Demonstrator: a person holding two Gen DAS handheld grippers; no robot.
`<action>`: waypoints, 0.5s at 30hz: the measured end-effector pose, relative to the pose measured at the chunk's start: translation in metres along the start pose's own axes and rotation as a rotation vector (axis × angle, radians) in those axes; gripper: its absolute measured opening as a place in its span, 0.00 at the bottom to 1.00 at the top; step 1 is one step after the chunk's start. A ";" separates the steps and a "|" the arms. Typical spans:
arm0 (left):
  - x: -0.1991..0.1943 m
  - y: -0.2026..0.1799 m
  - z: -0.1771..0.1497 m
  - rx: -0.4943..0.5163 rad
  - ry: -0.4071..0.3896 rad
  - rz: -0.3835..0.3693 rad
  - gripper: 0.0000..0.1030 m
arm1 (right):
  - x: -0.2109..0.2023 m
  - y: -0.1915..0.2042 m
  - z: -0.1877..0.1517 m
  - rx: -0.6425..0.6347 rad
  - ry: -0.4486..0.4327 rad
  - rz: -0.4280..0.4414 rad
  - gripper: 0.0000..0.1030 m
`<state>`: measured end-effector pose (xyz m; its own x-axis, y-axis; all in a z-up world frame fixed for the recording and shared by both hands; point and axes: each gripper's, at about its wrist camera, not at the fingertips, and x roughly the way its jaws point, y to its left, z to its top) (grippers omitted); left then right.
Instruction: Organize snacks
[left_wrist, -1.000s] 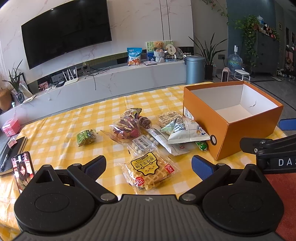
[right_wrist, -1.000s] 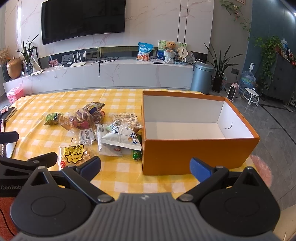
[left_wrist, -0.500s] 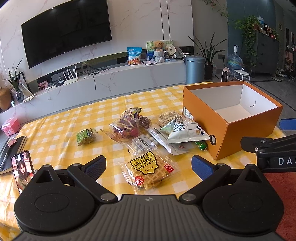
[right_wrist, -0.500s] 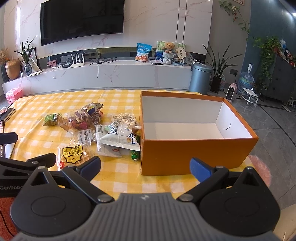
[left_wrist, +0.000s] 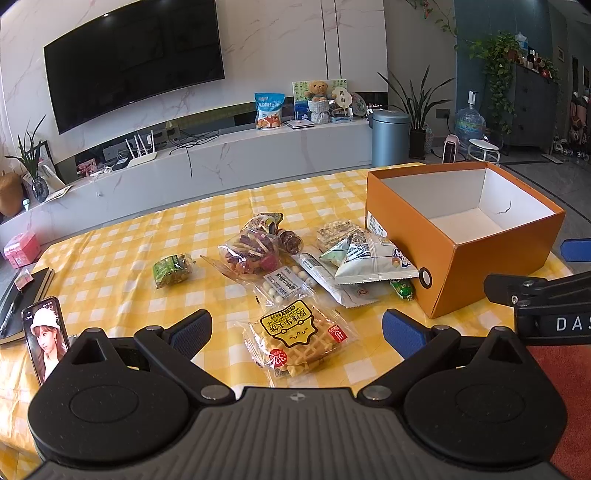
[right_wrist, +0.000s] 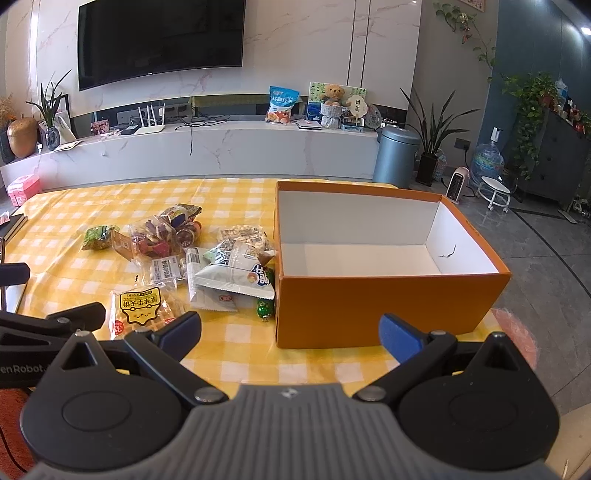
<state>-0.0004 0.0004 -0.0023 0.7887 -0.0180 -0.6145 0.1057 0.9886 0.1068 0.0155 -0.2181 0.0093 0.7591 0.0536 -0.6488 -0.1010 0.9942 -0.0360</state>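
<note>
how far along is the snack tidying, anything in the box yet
Done: nothing. The orange box is empty, its white floor bare. In hand: nothing; the left claw and right claw are both open, hovering at the table's near edge. Left: every snack, including the waffle pack, white bag, candy bag and green packet, lies on the yellow cloth.

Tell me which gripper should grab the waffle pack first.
Left. The left gripper is open with the waffle pack lying right between its fingers. The right gripper faces the empty orange box, with the pack off to its left.
</note>
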 end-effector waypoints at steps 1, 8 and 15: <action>0.000 0.000 0.000 0.000 0.000 0.000 1.00 | 0.000 0.000 -0.001 0.001 0.001 -0.001 0.97; 0.000 0.000 0.000 -0.001 0.001 0.000 1.00 | 0.002 0.000 -0.002 0.000 0.003 -0.003 0.97; 0.000 0.000 0.000 -0.001 0.001 -0.001 1.00 | 0.002 0.001 -0.003 0.002 0.004 -0.004 0.97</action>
<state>-0.0001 0.0008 -0.0021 0.7878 -0.0187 -0.6156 0.1059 0.9888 0.1055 0.0151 -0.2173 0.0055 0.7568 0.0489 -0.6518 -0.0964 0.9946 -0.0373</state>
